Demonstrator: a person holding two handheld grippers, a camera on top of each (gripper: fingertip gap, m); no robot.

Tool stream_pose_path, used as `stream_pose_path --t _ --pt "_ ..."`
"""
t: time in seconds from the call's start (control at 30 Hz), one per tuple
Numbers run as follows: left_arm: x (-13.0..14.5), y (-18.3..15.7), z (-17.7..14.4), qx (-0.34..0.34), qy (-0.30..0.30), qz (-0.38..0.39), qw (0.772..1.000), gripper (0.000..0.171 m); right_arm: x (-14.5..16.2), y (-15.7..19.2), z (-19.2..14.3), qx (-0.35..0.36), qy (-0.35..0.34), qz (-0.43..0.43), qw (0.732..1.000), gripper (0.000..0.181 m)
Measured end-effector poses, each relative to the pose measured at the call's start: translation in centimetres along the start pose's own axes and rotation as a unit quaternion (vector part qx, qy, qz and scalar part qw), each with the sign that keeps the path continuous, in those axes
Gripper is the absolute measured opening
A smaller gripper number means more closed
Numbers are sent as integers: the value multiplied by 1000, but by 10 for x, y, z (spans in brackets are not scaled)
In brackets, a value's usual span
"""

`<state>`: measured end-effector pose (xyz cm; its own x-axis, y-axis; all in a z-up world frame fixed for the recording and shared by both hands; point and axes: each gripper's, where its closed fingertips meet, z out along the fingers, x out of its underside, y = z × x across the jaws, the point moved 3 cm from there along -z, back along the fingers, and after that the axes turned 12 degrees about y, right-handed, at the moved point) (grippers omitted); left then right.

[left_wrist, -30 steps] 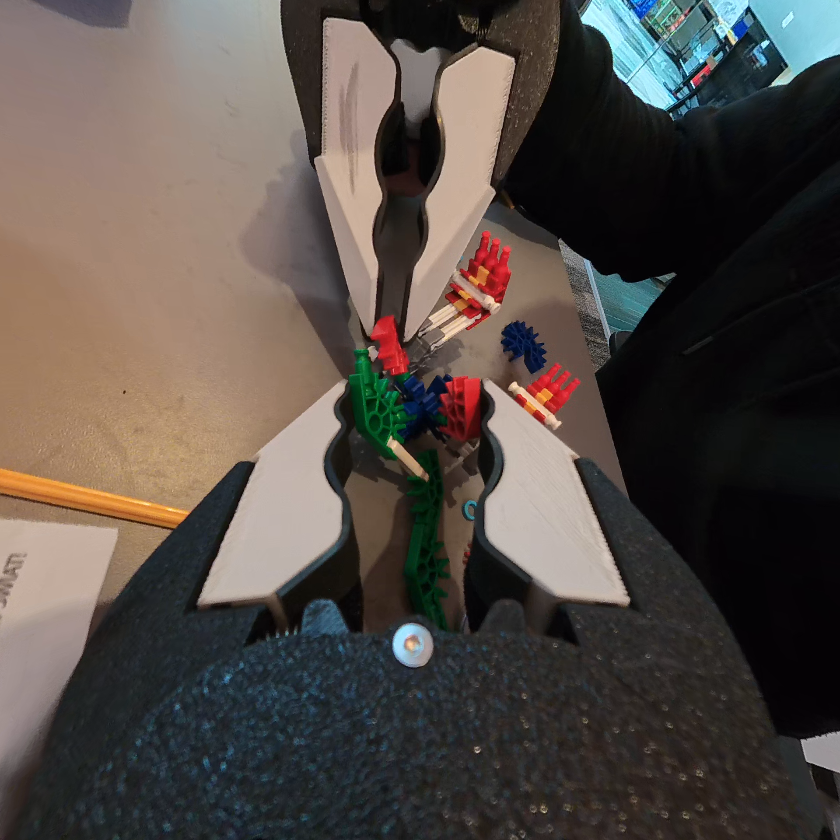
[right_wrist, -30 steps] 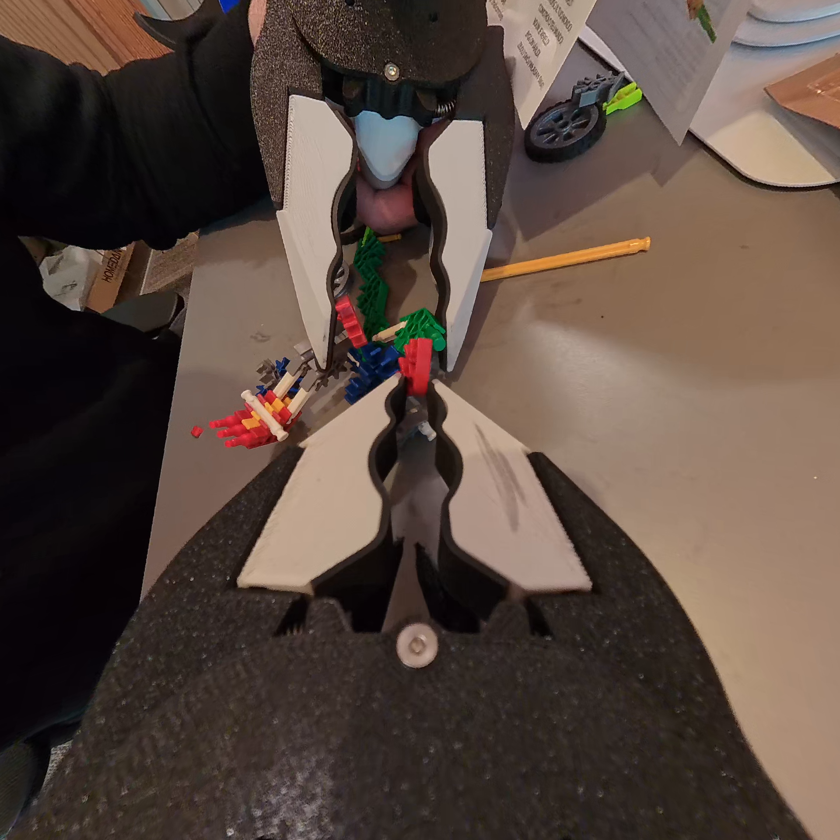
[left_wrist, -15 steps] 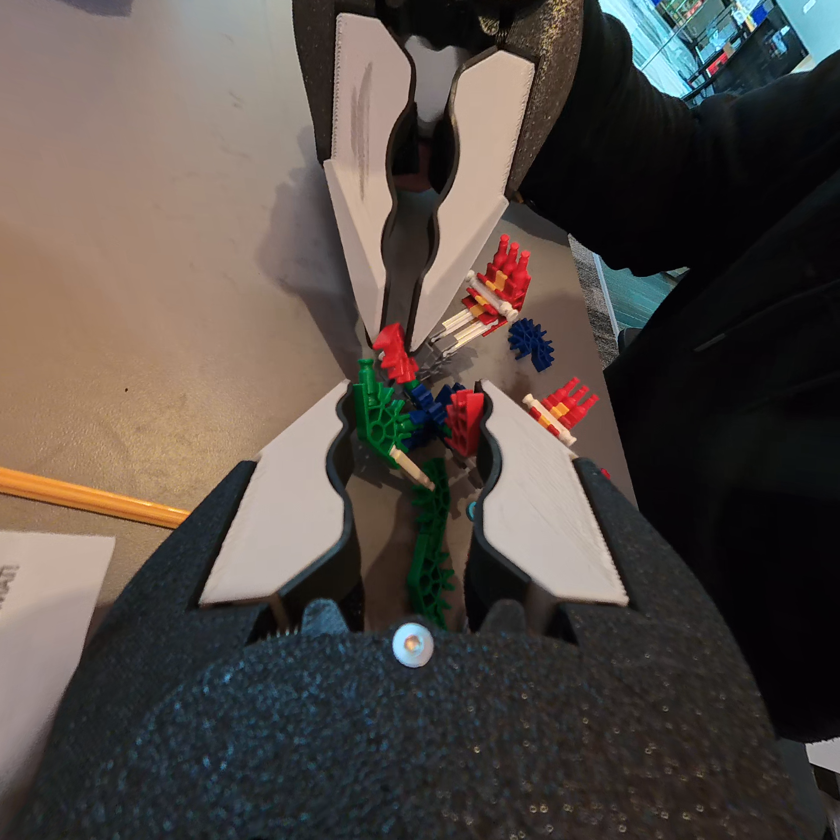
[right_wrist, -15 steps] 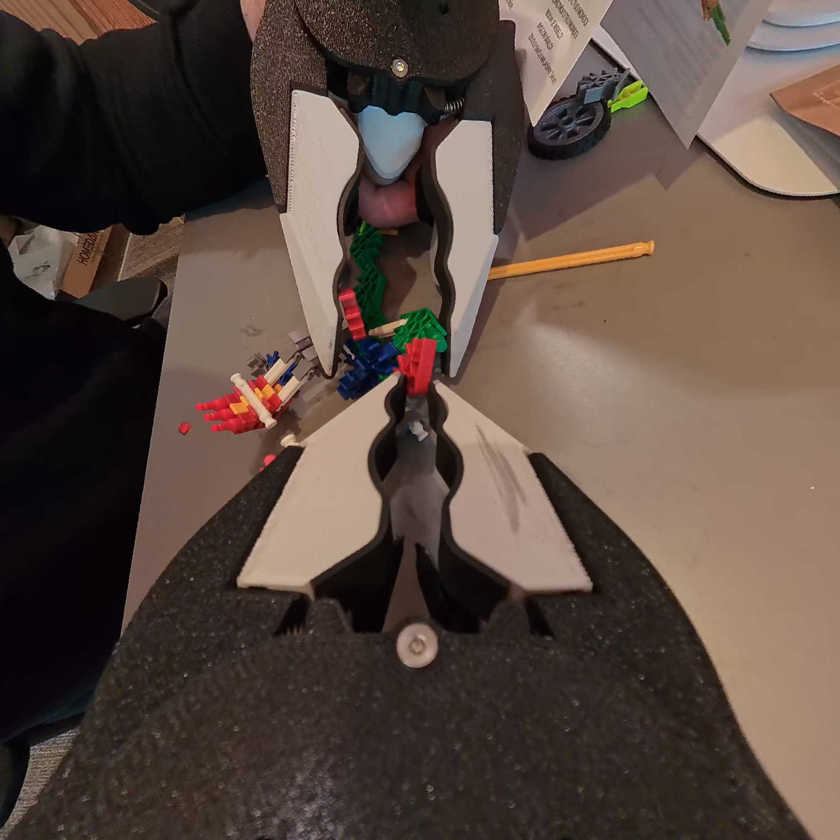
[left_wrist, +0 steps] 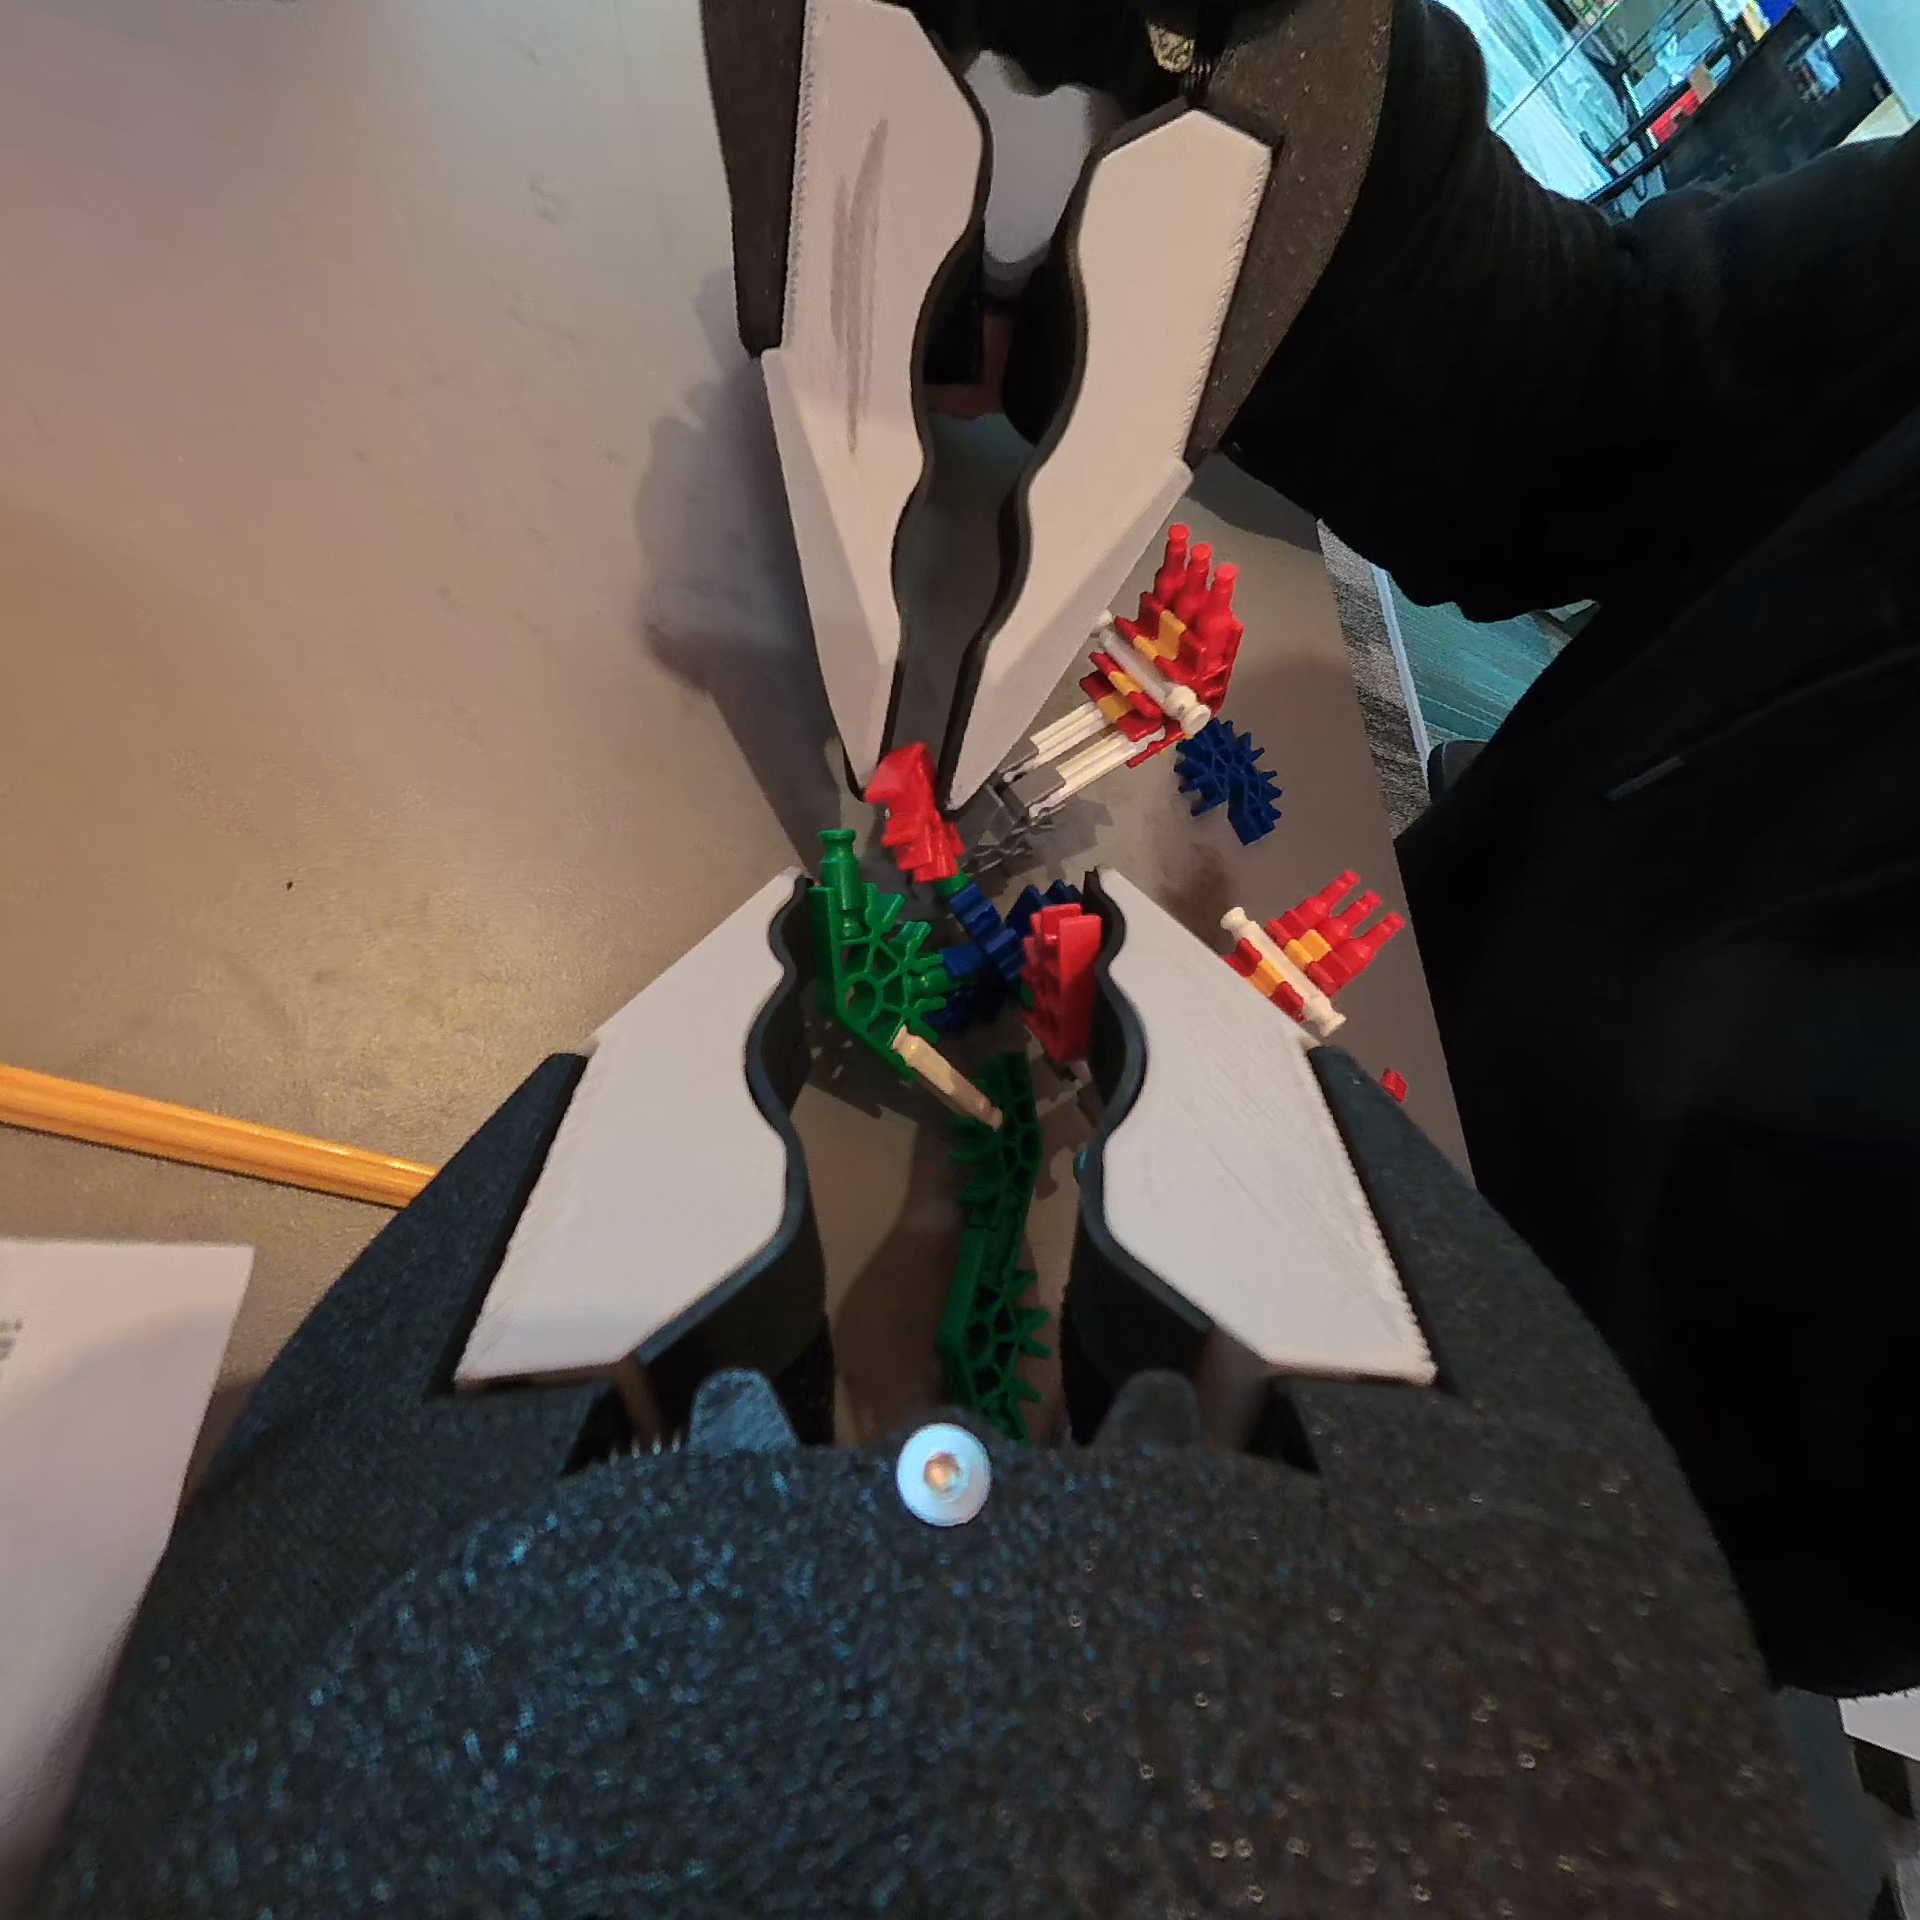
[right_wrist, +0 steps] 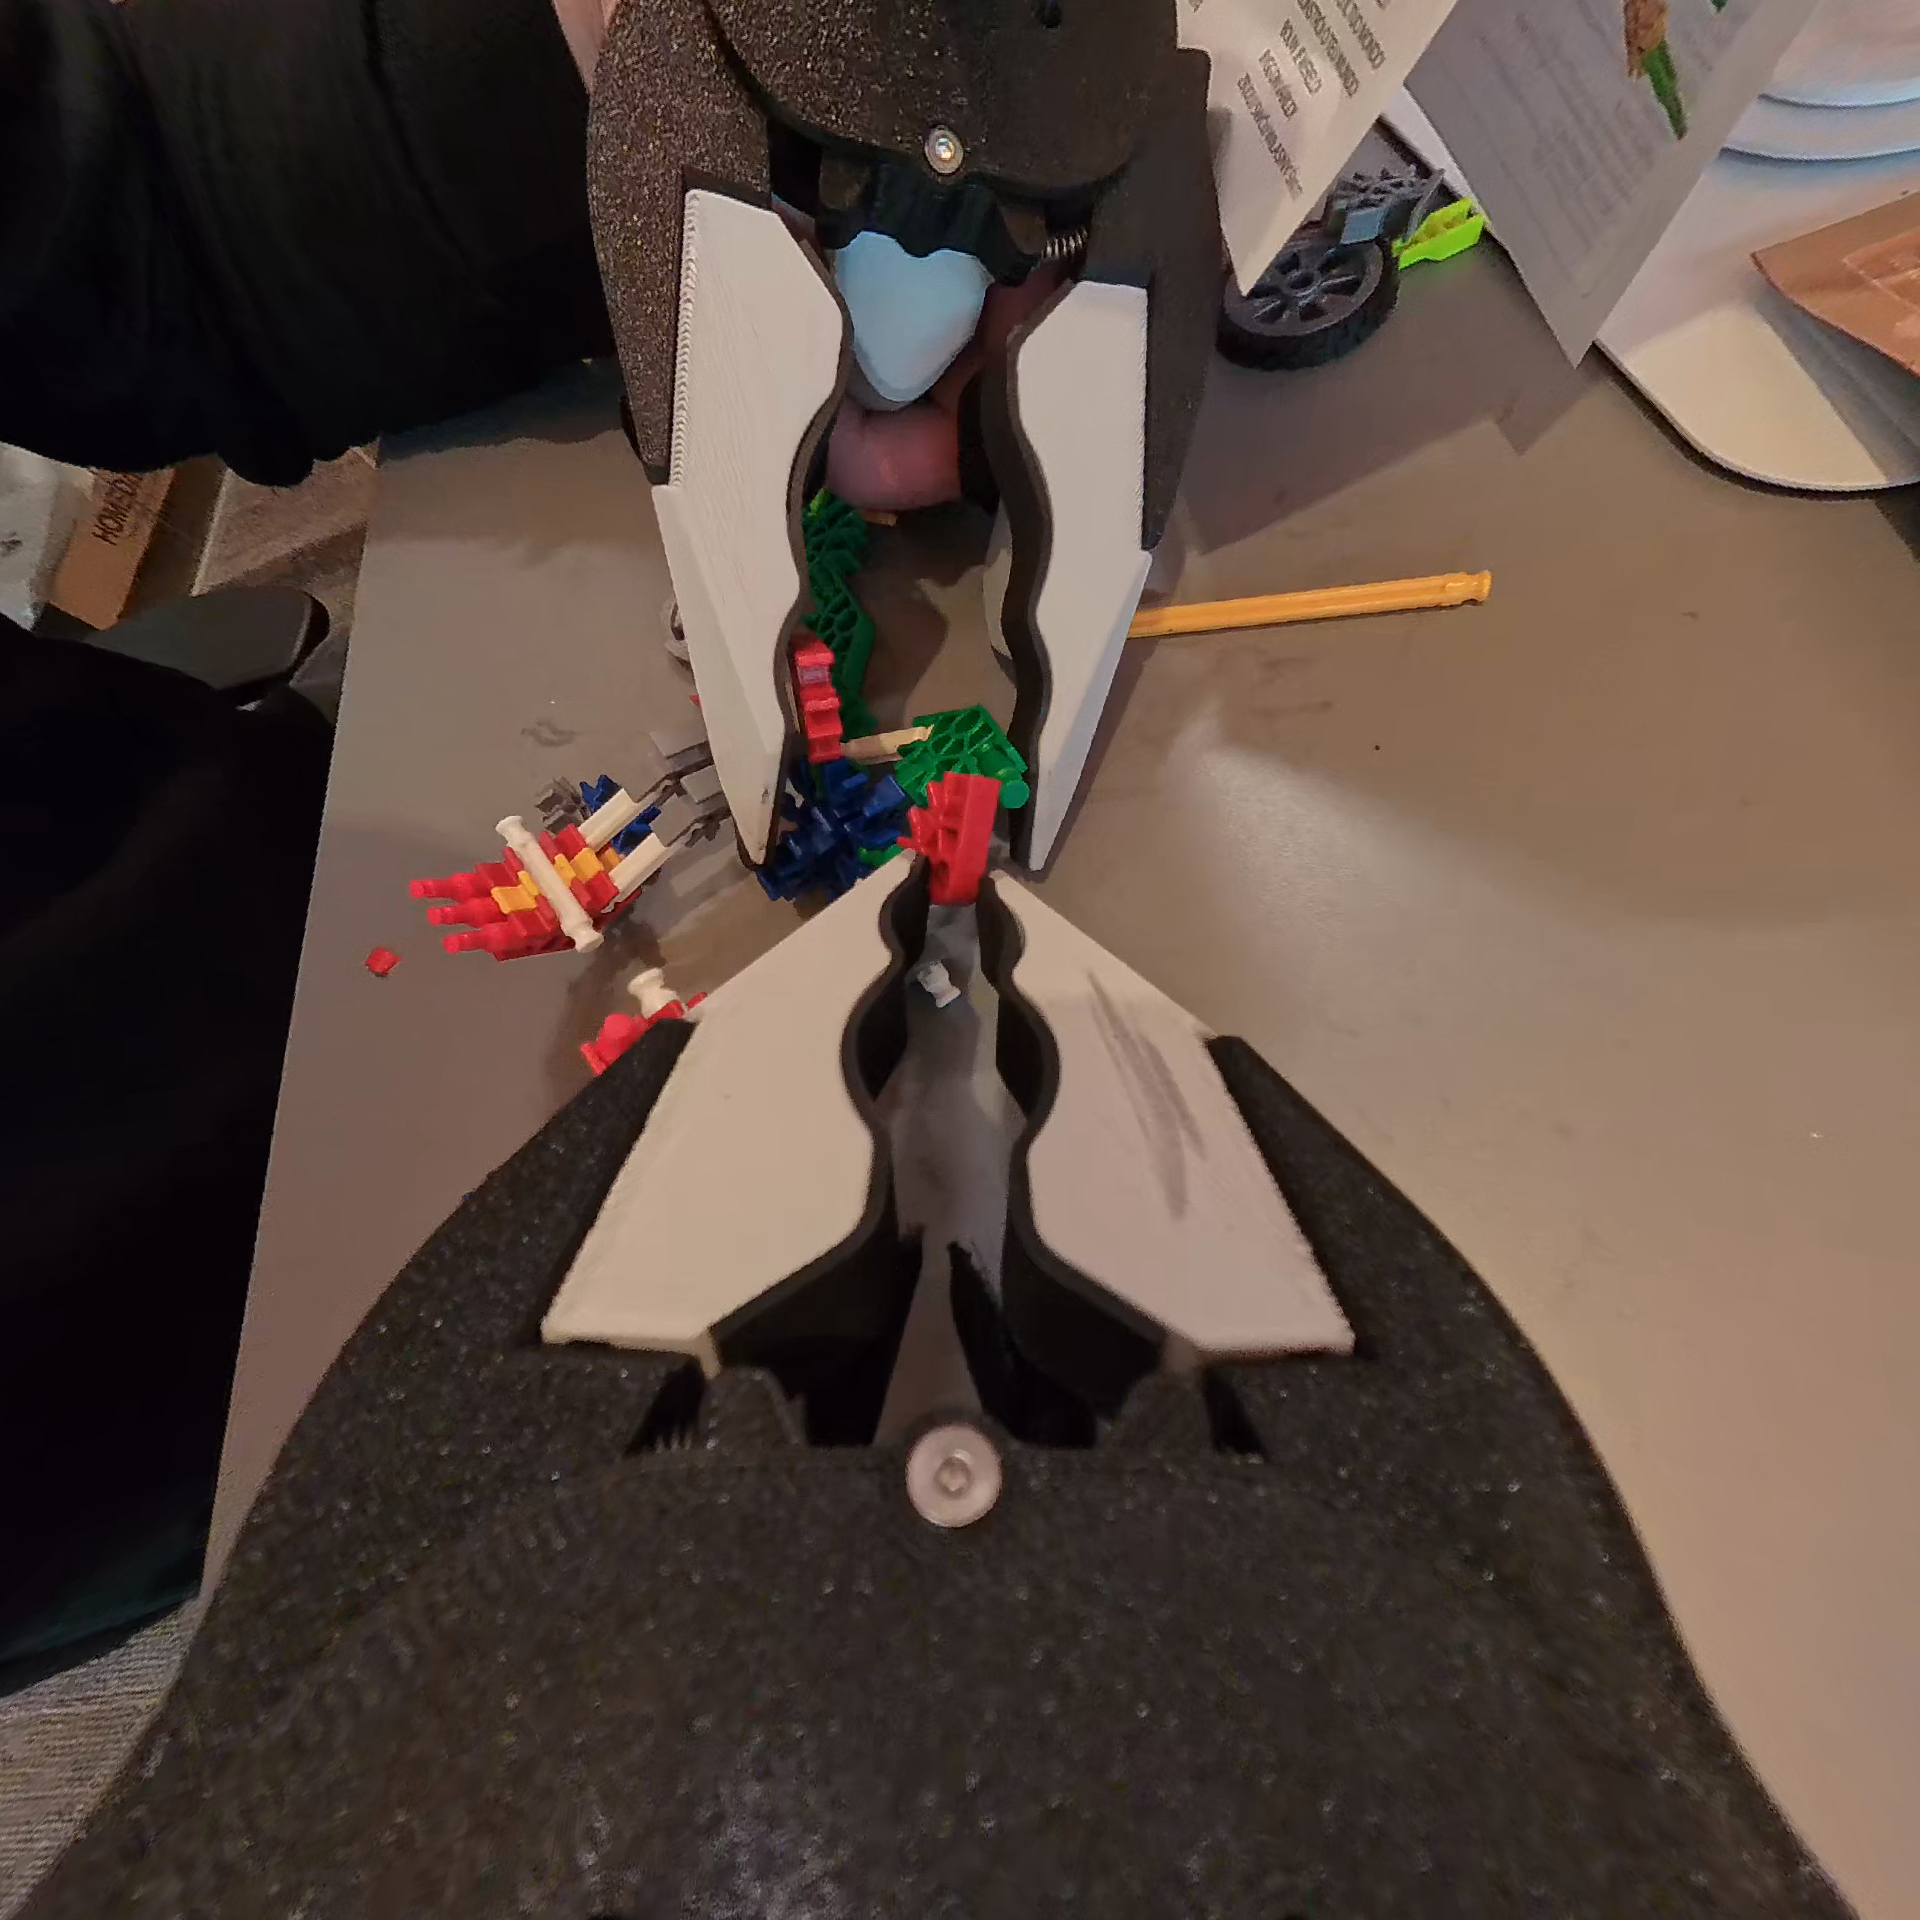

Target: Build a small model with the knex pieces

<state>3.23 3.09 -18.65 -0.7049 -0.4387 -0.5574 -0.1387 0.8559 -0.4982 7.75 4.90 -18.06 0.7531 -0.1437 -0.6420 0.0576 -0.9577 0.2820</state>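
My left gripper (left_wrist: 951, 894) is shut on a toy assembly of green (left_wrist: 868, 966), blue (left_wrist: 982, 956) and red (left_wrist: 1060, 977) plastic connectors. A green connector chain (left_wrist: 992, 1278) trails back between its fingers. My right gripper (right_wrist: 951, 878) faces it tip to tip and is shut on a small red connector (right_wrist: 951, 826). That connector sits right at the assembly's green part (right_wrist: 956, 743). In the left wrist view the right gripper (left_wrist: 906, 795) comes down from above with the red connector (left_wrist: 909, 816). In the right wrist view the left gripper (right_wrist: 894, 857) is at the top.
Loose red, white and yellow rod bundles (left_wrist: 1164, 665) (left_wrist: 1309, 956) and a blue connector (left_wrist: 1231, 779) lie near the grey table's edge (left_wrist: 1371, 665). A long yellow-orange rod (right_wrist: 1309, 603), a toy wheel (right_wrist: 1309, 301) and printed sheets (right_wrist: 1309, 83) lie behind the left gripper. A person's black sleeve (left_wrist: 1558, 364) is close. The grippers are tip to tip, or close to it. About 9 centimeters separates my left fingertips from the long yellow-orange rod (right_wrist: 1309, 603).
The right gripper with its red connector has edged slightly closer to the assembly in the left gripper. Both grips are unchanged.
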Motion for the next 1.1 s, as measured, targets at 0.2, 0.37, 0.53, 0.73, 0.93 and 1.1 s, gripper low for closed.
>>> stream_pose_path --t 0.2,0.37,0.53,0.73,0.93,1.1 --pt "-1 -1 -1 14 -3 -2 1000 49 0 0 1 34 17 -21 999 8" --pt "-1 -2 0 13 -2 3 1000 49 -1 1 1 21 11 -15 1000 8" --pt "-3 2 -3 -5 -9 8 1000 52 -2 -2 -2 21 -4 -16 1000 8" --pt "-5 12 -12 -57 -13 10 998 56 1 -13 -8 49 -11 -13 999 6" --pt "-5 7 -20 -82 -13 26 996 64 2 -15 -9 46 -17 -8 999 6" --pt "0 -3 -21 -119 13 64 991 72 2 -13 -8 32 -17 -3 999 6"
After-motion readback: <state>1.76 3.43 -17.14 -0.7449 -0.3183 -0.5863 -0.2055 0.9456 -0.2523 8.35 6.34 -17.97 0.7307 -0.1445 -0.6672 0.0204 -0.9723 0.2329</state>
